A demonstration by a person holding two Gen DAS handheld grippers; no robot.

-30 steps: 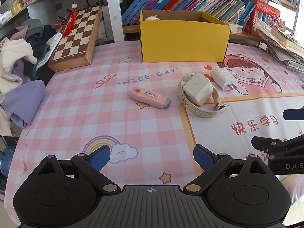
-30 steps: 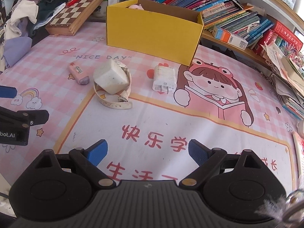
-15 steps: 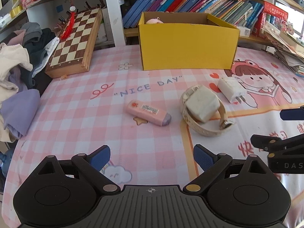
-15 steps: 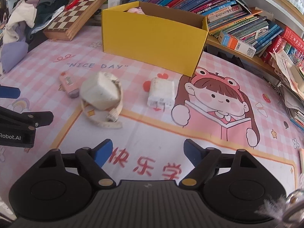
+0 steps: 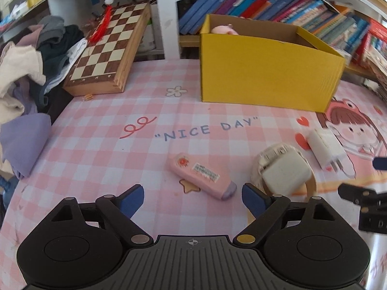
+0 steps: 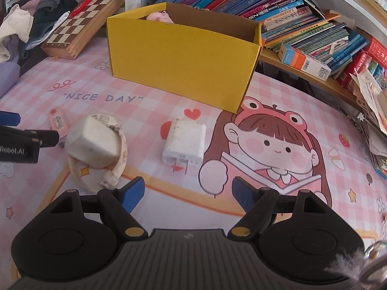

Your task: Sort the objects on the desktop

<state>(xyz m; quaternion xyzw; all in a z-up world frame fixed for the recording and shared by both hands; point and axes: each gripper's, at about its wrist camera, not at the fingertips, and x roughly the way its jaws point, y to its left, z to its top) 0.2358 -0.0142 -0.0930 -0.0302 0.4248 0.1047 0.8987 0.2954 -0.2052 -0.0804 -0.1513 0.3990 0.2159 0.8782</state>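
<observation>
A pink eraser-like stick (image 5: 202, 176) lies on the pink checked mat, just ahead of my open, empty left gripper (image 5: 192, 199). To its right a white charger block (image 5: 284, 172) rests on a cream watch strap (image 5: 312, 185). A second white plug charger (image 6: 184, 142) lies just ahead of my open, empty right gripper (image 6: 186, 193); it also shows in the left wrist view (image 5: 325, 148). The yellow cardboard box (image 6: 183, 60) stands open behind, with a pink toy (image 6: 158, 17) inside.
A wooden chessboard (image 5: 108, 53) leans at the back left beside a pile of clothes (image 5: 21, 77). Shelves of books (image 6: 302, 29) run behind and right of the box. The left gripper's body (image 6: 19, 142) shows at the right view's left edge.
Both grippers have moved forward toward the objects: the left closer to the pink stick, the right closer to the plug charger. Both stayed open. Nothing on the mat moved.
</observation>
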